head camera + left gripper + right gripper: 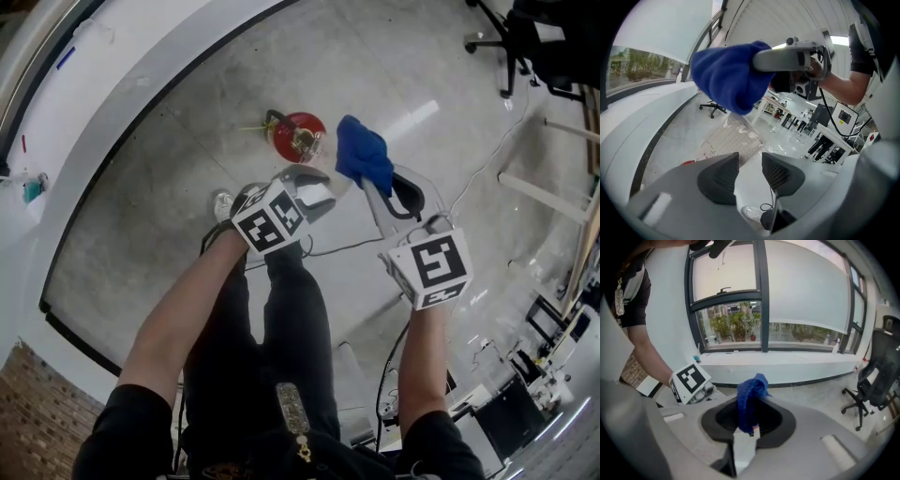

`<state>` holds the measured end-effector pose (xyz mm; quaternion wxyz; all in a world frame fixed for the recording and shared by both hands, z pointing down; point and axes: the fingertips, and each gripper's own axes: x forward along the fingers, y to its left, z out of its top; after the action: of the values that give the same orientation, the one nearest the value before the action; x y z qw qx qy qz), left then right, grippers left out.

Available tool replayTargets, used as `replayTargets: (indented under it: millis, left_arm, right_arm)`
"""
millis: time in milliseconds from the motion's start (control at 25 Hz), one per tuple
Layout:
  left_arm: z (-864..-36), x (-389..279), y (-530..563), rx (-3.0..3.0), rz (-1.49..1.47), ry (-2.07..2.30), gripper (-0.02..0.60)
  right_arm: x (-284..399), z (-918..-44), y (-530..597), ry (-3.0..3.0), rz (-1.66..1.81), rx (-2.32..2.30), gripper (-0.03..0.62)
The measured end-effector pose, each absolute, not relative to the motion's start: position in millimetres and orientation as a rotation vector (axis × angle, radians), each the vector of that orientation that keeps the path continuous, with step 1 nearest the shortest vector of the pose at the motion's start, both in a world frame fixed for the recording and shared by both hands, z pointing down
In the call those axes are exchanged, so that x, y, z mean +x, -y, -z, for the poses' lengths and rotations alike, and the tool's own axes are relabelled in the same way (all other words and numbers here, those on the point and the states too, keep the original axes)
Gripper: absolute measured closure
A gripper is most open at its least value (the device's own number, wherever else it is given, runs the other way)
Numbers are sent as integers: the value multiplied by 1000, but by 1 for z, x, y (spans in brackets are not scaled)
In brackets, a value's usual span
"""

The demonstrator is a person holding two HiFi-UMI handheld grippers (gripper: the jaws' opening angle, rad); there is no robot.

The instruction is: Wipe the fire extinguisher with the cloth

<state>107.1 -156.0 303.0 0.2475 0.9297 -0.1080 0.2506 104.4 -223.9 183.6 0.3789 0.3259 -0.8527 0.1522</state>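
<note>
A blue cloth [363, 153] is pinched between the jaws of the right hand-held gripper [373, 187]. In the right gripper view the jaws of that hand-held gripper [749, 425] are seen pressed together on a fold of the cloth [750, 399], which stands up bunched above them.

The left hand-held gripper [319, 190] is held just beside the right one, lower in the head view. In the left gripper view its jaws [750, 166] are seen spread apart, with nothing between them. The cloth [729, 77] hangs ahead of and above them.

The red fire extinguisher [298, 136] is stood on the concrete floor [169, 206], seen from above. It lies just beyond the tips of the left hand-held gripper, and the cloth shows just to its right, apart from it. One shoe [222, 203] of the person is seen on the floor near the extinguisher. An office chair [502, 42] is stood well apart, at the upper right. A window [731, 319] is seen behind the cloth in the right gripper view.
</note>
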Motion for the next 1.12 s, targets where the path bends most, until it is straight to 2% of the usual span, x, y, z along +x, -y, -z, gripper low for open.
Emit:
replayTargets:
  millis: [480, 1120]
  left_arm:
    - [-332, 86, 158, 2416, -722, 398, 422]
    - [-364, 58, 161, 2308, -742, 494, 449]
  right_arm:
    - [120, -311, 192, 1862, -472, 474, 531]
    - [73, -350, 207, 1911, -364, 361, 531]
